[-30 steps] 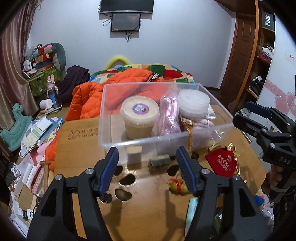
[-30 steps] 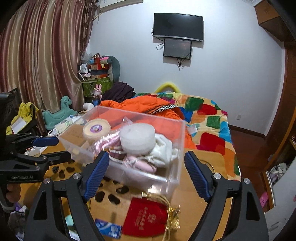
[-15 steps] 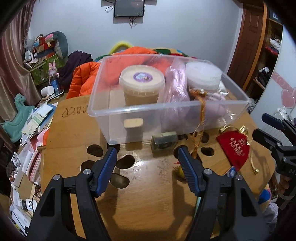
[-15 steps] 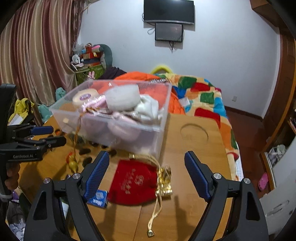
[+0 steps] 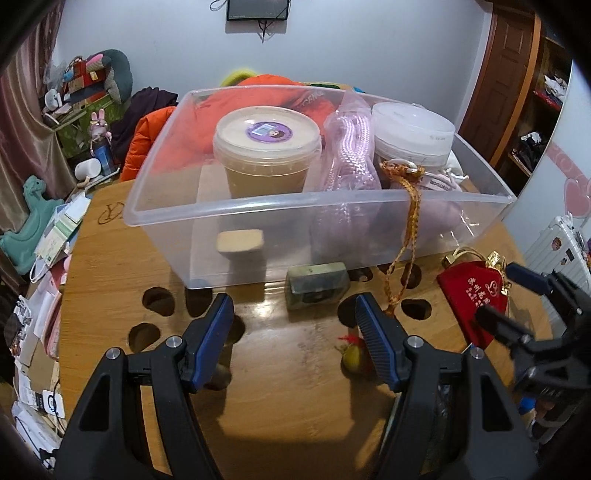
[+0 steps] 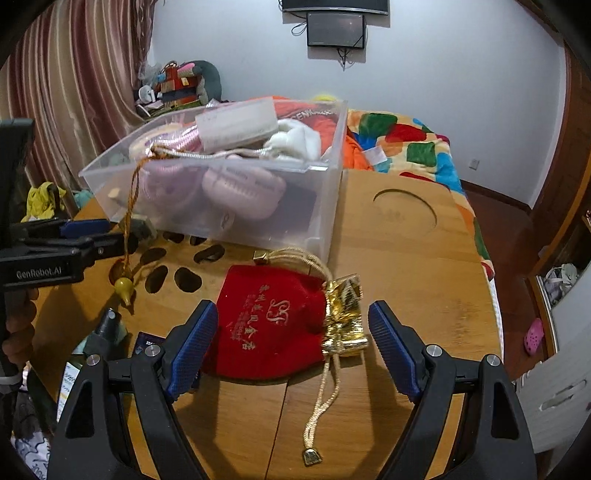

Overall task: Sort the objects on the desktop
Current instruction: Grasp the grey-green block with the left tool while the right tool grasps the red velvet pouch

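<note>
Crowding the table (image 5: 280, 384): bin (image 5: 258, 218) at 12 o'clock. Left gripper (image 5: 295, 332) spread, empty, block (image 5: 317, 284) ahead. Right gripper (image 6: 291, 343) spread, straddling pouch (image 6: 269, 328), not pinching. Bottle (image 6: 99, 339) at 9 o'clock, cut off.

A lived-in home bedroom is indicated by a bed with a patchwork quilt (image 6: 413, 144) at two o'clock, striped curtains (image 6: 74, 92) at ten, a wall-mounted television (image 6: 335, 24) at twelve, and piled toys (image 5: 92, 77).
</note>
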`<state>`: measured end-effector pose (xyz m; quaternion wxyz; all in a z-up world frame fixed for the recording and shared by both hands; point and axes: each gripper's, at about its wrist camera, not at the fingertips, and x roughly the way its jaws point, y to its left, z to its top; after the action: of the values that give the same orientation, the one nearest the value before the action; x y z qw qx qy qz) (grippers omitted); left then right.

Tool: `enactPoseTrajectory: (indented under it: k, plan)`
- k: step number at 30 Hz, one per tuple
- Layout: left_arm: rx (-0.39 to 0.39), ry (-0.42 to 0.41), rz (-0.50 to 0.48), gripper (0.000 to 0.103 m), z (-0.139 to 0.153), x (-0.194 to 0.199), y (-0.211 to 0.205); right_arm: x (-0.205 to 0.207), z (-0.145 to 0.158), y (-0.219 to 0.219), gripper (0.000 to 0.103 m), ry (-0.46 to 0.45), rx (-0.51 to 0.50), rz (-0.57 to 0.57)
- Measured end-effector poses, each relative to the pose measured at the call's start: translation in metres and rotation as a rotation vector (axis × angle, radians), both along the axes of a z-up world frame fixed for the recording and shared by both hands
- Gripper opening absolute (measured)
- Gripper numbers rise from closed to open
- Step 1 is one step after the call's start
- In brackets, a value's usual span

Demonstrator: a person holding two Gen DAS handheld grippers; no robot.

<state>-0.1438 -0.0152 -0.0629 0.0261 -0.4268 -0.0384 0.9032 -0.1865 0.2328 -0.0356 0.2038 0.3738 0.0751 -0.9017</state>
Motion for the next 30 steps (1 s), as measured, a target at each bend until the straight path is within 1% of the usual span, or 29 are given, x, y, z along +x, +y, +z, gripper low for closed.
enactPoseTrajectory:
  k: [3,4,6,9,13,15,16,17,19,20,22,23,25,28,30]
  plan:
    - [0.007,-0.009,0.001,0.067,-0.002,-0.004,0.003,-0.001,-0.003,-0.002,0.081,0.001,0.007,0.001]
    - [0.011,-0.01,0.002,0.063,-0.003,-0.005,0.005,-0.001,-0.004,-0.002,0.081,0.004,0.009,0.0]
    - [0.002,-0.007,0.009,0.059,-0.003,-0.005,0.009,-0.001,-0.006,-0.002,0.081,0.008,0.01,-0.002]
    - [0.007,-0.006,0.014,0.053,-0.003,-0.007,0.013,-0.001,-0.007,-0.002,0.08,0.011,0.01,0.0]
    - [0.02,-0.001,0.028,0.042,-0.002,-0.01,0.016,0.0,-0.008,-0.002,0.075,-0.001,0.004,0.003]
    - [0.022,0.003,0.032,0.038,-0.002,-0.011,0.016,-0.002,-0.009,0.0,0.074,-0.021,-0.017,0.003]
    - [0.024,0.005,0.034,0.035,-0.002,-0.011,0.016,-0.004,-0.009,0.001,0.072,-0.034,-0.032,0.003]
    - [0.025,0.007,0.035,0.035,-0.002,-0.011,0.015,-0.004,-0.009,0.003,0.069,-0.04,-0.042,0.0]
    - [0.03,0.01,0.034,0.035,-0.002,-0.009,0.015,-0.004,-0.008,0.006,0.061,-0.041,-0.047,-0.004]
    - [0.03,0.012,0.033,0.035,-0.002,-0.009,0.014,-0.004,-0.008,0.006,0.059,-0.042,-0.049,-0.003]
    - [0.03,0.014,0.034,0.035,-0.002,-0.008,0.014,-0.003,-0.007,0.007,0.051,-0.043,-0.053,0.004]
    - [0.029,0.015,0.035,0.035,-0.002,-0.007,0.014,-0.003,-0.007,0.007,0.044,-0.041,-0.052,0.004]
    - [0.03,0.018,0.037,0.034,-0.002,-0.007,0.012,-0.003,-0.007,0.008,0.037,-0.043,-0.063,0.007]
    - [0.032,0.029,0.043,0.033,0.002,-0.004,0.007,-0.006,-0.005,0.01,0.028,-0.045,-0.077,0.0]
    - [0.04,0.031,0.049,0.033,0.003,-0.002,0.003,-0.005,-0.003,0.012,0.026,-0.037,-0.083,-0.002]
